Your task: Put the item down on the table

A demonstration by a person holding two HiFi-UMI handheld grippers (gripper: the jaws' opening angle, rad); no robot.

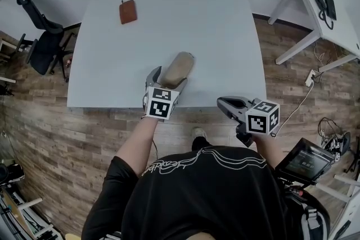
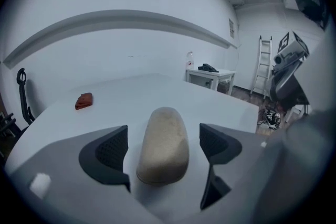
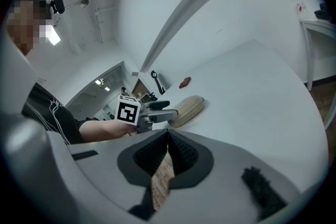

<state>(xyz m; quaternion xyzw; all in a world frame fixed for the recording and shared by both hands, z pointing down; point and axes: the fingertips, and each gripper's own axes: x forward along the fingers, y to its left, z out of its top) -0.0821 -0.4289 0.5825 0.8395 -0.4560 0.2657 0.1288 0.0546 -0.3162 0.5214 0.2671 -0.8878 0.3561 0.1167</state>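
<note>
A tan, rounded oblong item (image 1: 178, 69) (image 2: 164, 144) lies on the white table (image 1: 169, 8) near its front edge. My left gripper (image 1: 167, 78) (image 2: 164, 140) stands open around the item's near end, one jaw on each side, with a gap between each pad and the item. In the right gripper view the item (image 3: 189, 108) rests flat on the table with the left gripper (image 3: 157, 110) at its end. Off the table's front edge, to the right, my right gripper (image 1: 228, 103) (image 3: 168, 150) is shut with nothing in it.
A small red-brown pouch (image 1: 128, 11) (image 2: 84, 100) lies at the table's far left. A black office chair (image 1: 42, 36) stands left of the table. At the right, a white side table (image 1: 326, 19) carries a telephone (image 1: 325, 7). A ladder (image 2: 262, 63) leans by the far wall.
</note>
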